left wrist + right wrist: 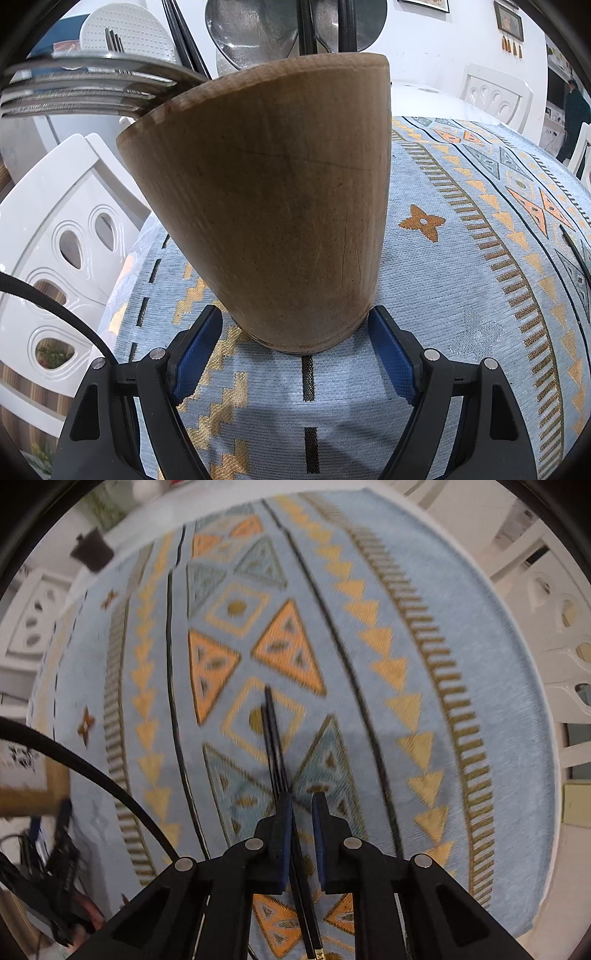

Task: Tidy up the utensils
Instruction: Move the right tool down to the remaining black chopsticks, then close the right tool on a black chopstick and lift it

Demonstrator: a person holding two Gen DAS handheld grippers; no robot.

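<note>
- On the cloth [424, 635], straight under the right gripper [302, 797]: chopsticks [273, 738], lying flat as a pair.
- Long axis in line with the fingers, running out past the tips and back beneath the gripper body.
- Set between the jaws, close against one pad [284, 830]; a thin gap to the other, so nearly closed but not yet pinching, as far as the blur allows.
- Well placed for the right hand; only a last squeeze needed before a lift, by my judgement.
- Over by the left gripper [295, 314]: wooden holder [273, 192], upright, its base bracketed by both fingers; pressed or merely flanked, cannot tell.
- Already standing in the holder: fork [85, 85], spoon [251, 29], dark sticks.
- Around: white chair [62, 229], black cable [92, 768] off to the side; nothing on the cloth blocking the way.
</note>
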